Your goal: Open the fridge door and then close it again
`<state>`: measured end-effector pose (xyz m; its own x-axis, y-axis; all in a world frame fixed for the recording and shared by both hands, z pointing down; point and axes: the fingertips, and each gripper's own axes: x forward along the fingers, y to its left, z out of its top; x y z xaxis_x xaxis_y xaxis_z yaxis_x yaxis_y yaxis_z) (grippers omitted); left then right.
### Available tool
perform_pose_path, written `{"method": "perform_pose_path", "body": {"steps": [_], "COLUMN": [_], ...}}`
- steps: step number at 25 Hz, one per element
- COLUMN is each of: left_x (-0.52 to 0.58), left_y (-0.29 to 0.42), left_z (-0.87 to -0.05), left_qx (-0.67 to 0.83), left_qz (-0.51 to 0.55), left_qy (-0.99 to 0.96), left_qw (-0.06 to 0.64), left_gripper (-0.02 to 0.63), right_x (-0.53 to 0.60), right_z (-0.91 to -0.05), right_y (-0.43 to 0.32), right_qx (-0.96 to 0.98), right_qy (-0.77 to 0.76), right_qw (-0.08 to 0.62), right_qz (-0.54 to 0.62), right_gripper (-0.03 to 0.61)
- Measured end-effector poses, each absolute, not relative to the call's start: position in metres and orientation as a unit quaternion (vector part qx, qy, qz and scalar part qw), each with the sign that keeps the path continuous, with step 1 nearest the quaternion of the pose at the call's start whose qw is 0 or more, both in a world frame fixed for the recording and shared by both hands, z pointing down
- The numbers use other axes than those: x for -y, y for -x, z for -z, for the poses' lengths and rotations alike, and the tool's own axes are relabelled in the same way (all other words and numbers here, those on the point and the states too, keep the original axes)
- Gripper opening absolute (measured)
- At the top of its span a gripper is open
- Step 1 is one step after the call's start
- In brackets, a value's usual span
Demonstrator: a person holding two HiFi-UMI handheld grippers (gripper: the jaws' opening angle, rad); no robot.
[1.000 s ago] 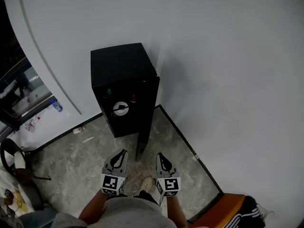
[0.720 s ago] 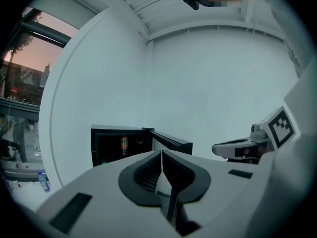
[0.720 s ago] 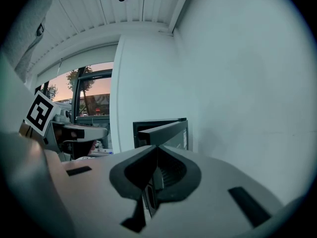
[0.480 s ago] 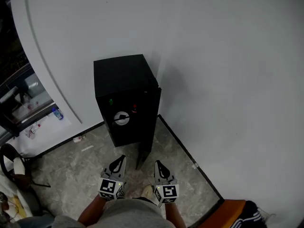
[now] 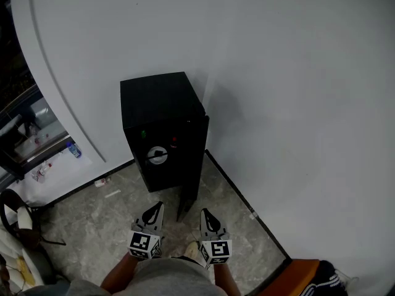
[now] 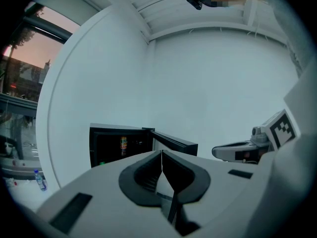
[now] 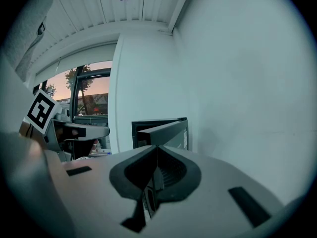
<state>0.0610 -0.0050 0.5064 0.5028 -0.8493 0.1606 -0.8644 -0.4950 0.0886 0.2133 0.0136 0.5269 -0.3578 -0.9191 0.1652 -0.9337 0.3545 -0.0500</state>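
Left grey two-jaw gripper with marker cube point(image 5: 155, 209), lower centre of head view: jaws just closed together, nothing between.
Right grey two-jaw gripper with marker cube point(image 5: 205, 215), just beside it: jaws together, empty.
Bare forearms point(image 5: 117, 274), bottom edge.

The left gripper point(image 6: 161, 155) has just closed its fingers point(image 6: 141, 172) together.
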Motion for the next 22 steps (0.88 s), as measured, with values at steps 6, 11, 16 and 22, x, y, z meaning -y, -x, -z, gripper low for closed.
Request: {"method": "perform_pose_path", "body": {"steps": [6,11,16,22], "left_x": [0.005,0.003,0.005,0.008], "left_y": [-0.062,-0.058,-0.055,-0.043], "left_z": [-0.507,-0.51,-0.514,-0.518], "left_qx": [0.496,0.501,0.509,0.526], "left_qz": [-0.05,-0.05,-0.054,-0.058], "left_qy": [-0.863,-0.86,-0.854,-0.843], "left_qw": [0.078,0.086,0.091,0.094], "left_gripper": [0.008,0.008,0.008,0.008], "right_x": [-0.013,-0.013,-0.003,0.013], "right_z": [-0.523,-0.519,-0.52,-0.53], "right_y": [-0.212,-0.207,-0.198,-0.188], "right_qx": [0.824,0.837,0.854,0.864], "right_qy": [-0.56,-0.542,-0.513,-0.493], "right_qw": [0.056,0.044,0.037,0.051], "right_qz": [-0.064,-0.059,-0.081,-0.086], "right_gripper": [0.025,0.025,0.028,0.137]}}
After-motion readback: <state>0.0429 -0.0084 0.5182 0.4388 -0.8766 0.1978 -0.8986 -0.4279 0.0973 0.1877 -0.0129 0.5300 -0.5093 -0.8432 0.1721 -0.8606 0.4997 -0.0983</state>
